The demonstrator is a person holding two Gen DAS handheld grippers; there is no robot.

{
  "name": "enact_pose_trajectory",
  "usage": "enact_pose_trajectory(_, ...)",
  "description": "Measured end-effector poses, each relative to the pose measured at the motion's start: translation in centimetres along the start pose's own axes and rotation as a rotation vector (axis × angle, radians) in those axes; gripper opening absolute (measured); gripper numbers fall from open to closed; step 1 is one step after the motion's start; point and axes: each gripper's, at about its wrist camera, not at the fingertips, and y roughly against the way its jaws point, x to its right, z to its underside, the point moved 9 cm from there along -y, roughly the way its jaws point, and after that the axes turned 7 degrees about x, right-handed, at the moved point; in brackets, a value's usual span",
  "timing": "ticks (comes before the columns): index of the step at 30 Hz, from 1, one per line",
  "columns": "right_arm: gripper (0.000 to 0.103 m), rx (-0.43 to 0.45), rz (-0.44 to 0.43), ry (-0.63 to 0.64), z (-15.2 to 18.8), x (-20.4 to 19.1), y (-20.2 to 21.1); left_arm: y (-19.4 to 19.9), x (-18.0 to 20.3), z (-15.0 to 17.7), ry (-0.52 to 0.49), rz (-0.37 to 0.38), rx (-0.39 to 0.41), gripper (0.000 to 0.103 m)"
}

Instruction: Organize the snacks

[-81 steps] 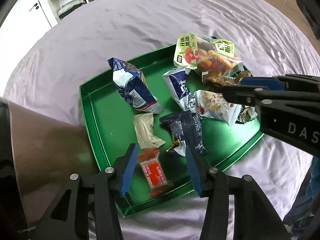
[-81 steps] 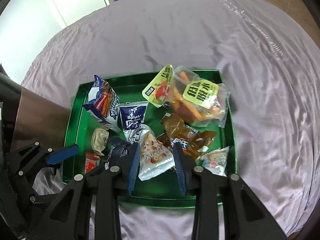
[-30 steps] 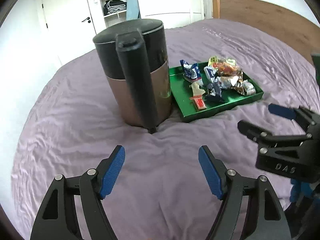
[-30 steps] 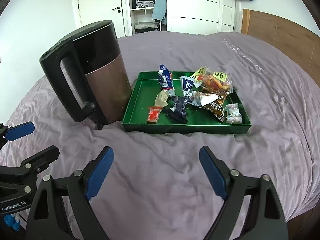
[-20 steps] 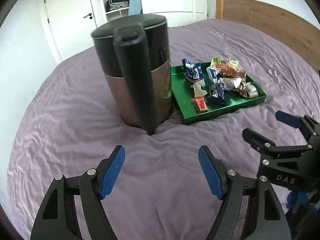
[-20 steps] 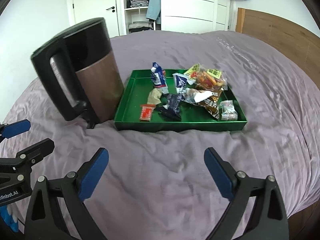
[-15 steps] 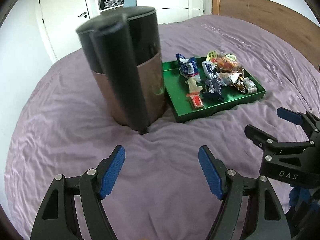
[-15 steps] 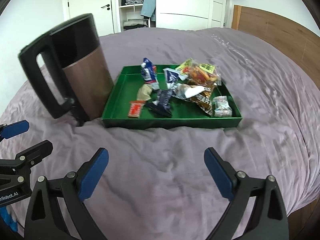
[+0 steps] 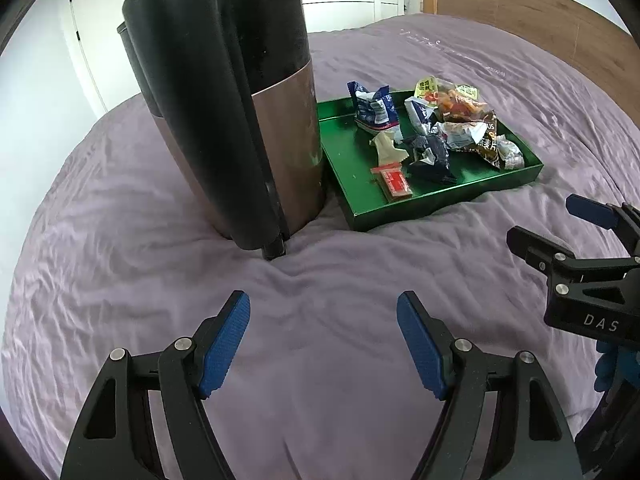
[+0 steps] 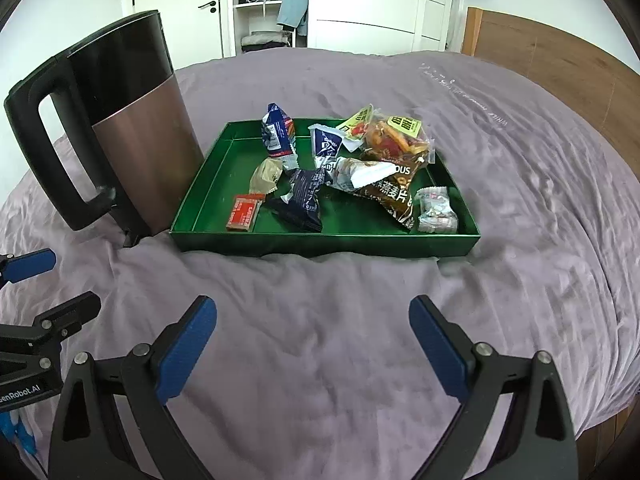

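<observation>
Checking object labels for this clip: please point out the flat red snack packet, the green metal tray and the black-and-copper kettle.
flat red snack packet [image 10: 243,212], right wrist view, centre of wrapper.
green metal tray [image 10: 320,245], right wrist view, near outer wall.
black-and-copper kettle [image 10: 148,152], right wrist view, copper body.

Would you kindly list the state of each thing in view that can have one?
left gripper: open, empty, above the bedspread.
right gripper: open, empty, short of the tray.
green tray: flat on the bed, holding all the snack packets.
red packet: lying flat near the tray's front edge.
dark blue packet: crumpled.
kettle: upright, lid shut, beside the tray.
wardrobe shelves: open, clothes inside.
</observation>
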Motion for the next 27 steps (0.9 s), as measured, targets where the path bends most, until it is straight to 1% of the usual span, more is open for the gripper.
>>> enact_pose_trajectory(12, 0.103, -0.018, 0.01, 0.008, 0.49, 0.11, -0.69, -0.37, -0.01, -0.12, -0.013, 0.006, 0.004, 0.071)
enact_pose_trajectory(16, 0.103, -0.018, 0.01, 0.006, 0.52, 0.04, -0.65, -0.33, 0.11, -0.33, -0.021, 0.004, 0.013, 0.071)
enact_pose_trajectory(27, 0.103, -0.019, 0.01, 0.012, 0.66, 0.06, -0.77, -0.5, 0.14, -0.24, -0.031, 0.009, 0.009, 0.071)
